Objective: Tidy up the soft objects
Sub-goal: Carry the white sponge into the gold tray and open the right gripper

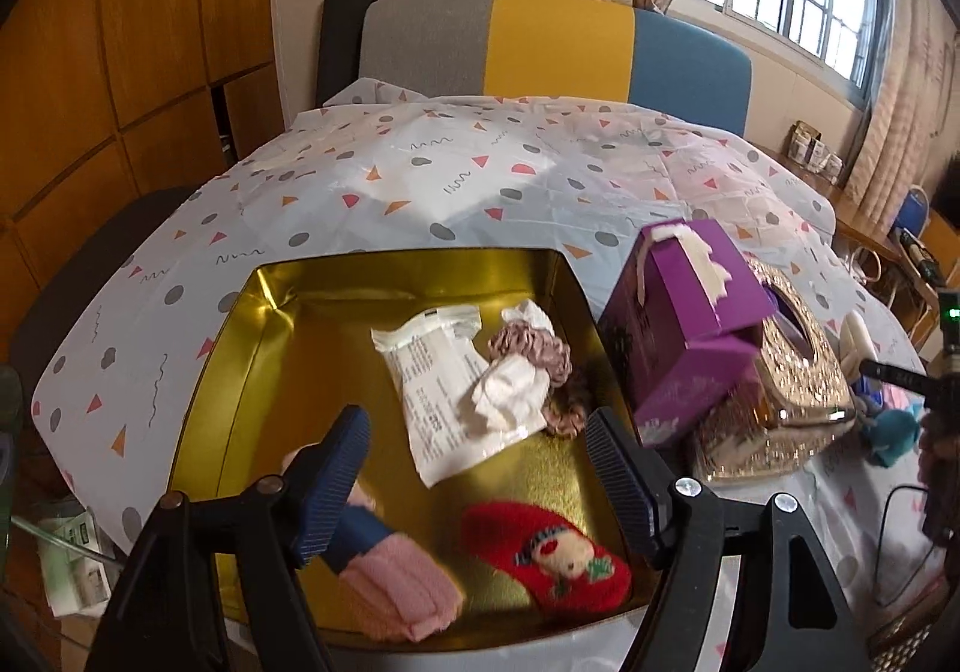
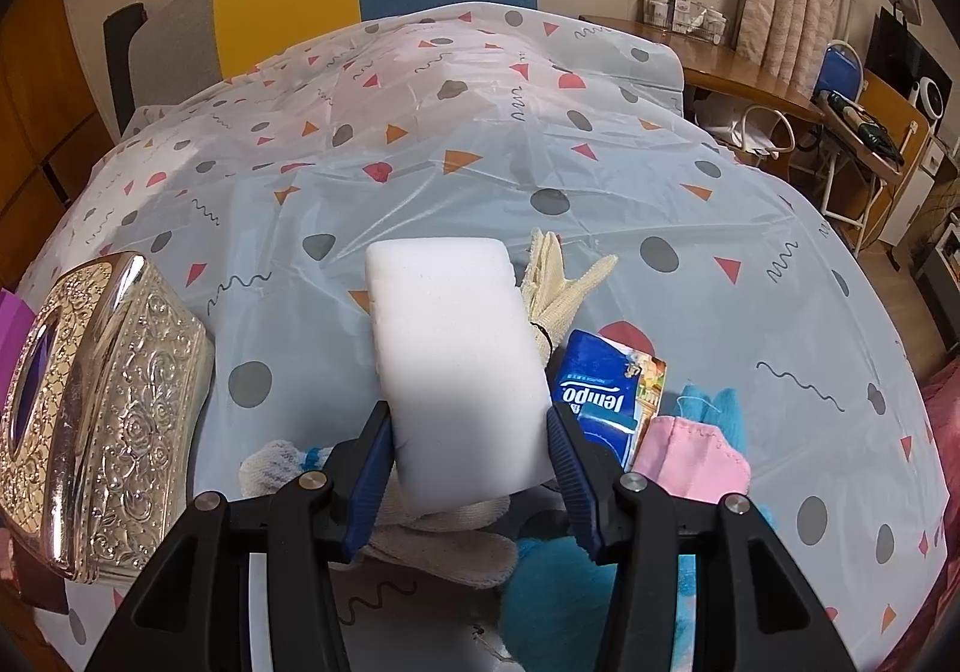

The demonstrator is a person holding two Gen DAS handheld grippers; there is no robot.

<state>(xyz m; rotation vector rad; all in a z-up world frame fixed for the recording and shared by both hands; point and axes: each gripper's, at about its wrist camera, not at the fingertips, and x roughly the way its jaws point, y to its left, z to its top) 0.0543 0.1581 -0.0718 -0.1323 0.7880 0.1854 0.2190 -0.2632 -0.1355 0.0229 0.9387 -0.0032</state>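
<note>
Beneath my spread left gripper (image 1: 480,468), the gold tin (image 1: 252,348) held several softs; my right gripper (image 2: 468,468) pinched the white sponge (image 2: 456,366), gloves (image 2: 444,540) remaining below.

Gold tin (image 1: 228,372), red sock (image 1: 540,558), purple box (image 1: 678,324), white sponge (image 2: 456,366), confetti-patterned tablecloth (image 2: 540,144)

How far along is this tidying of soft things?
Partway. The gold tin already holds a red sock, a pink sock, a scrunchie and a white packet. The left gripper hangs open above it. The right gripper holds a white sponge. Gloves, a tissue pack and a pink cloth remain outside.
</note>
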